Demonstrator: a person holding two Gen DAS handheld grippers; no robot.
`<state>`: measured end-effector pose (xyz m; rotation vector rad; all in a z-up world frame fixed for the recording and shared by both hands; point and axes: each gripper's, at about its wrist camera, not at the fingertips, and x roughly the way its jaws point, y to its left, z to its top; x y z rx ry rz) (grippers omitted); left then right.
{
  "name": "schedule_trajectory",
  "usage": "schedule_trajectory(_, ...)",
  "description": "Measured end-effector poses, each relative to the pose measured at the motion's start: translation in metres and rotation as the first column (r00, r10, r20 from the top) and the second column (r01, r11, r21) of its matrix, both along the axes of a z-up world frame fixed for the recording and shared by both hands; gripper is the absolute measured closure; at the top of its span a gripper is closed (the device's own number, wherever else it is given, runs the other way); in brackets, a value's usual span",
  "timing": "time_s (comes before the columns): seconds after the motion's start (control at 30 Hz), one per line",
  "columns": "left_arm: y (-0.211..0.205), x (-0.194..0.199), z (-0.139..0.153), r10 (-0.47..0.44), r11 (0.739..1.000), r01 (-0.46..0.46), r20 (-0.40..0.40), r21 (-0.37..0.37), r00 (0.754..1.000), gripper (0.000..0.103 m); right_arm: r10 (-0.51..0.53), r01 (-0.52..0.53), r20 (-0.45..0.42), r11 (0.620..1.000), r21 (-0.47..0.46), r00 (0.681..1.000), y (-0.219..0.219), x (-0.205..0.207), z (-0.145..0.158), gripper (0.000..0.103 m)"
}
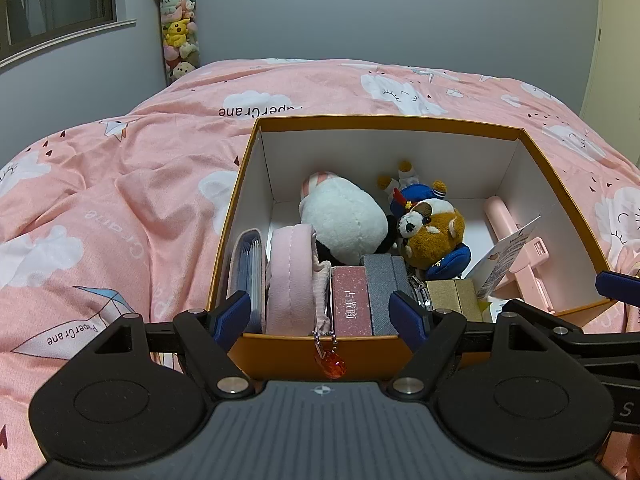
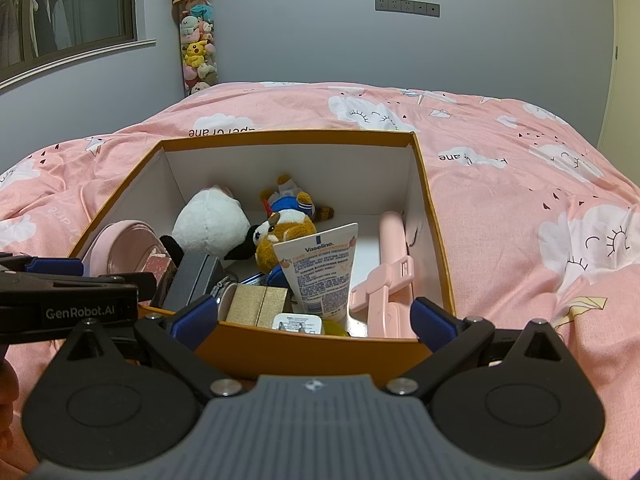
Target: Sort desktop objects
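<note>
An orange box [image 1: 384, 122] [image 2: 288, 136] with white walls sits on the bed. It holds a white plush [image 1: 344, 216] [image 2: 210, 224], a brown dog plush [image 1: 432, 232] [image 2: 288, 232], a pink pouch [image 1: 290, 276], a red box [image 1: 350, 300], a grey box [image 1: 382, 288], a gold box [image 2: 256, 304], a Vaseline tube [image 2: 320, 268], a white charger [image 2: 298, 324] and a pink folding holder [image 2: 390, 272]. My left gripper [image 1: 320, 316] is open over the box's near wall at its left half. My right gripper [image 2: 316, 320] is open over the near wall at the right half.
A pink bedspread [image 1: 120, 220] with cloud prints spreads around the box on all sides. A red bead charm [image 1: 330, 364] hangs over the box's front wall. A tall clear tube of plush toys [image 2: 198, 48] stands in the far corner beside a window [image 2: 80, 8].
</note>
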<state>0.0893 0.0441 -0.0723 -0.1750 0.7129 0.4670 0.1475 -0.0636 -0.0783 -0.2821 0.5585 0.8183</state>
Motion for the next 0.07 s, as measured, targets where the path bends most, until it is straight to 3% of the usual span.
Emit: schedule_trajectory(0.07, 0.0001, -0.0001, 0.0, 0.001, 1.0, -0.001, 0.0, 0.0, 1.0, 0.012, 0.0, 0.0, 0.0, 1.0, 0.0, 1.0, 0.0, 0.0, 0.0, 0.001)
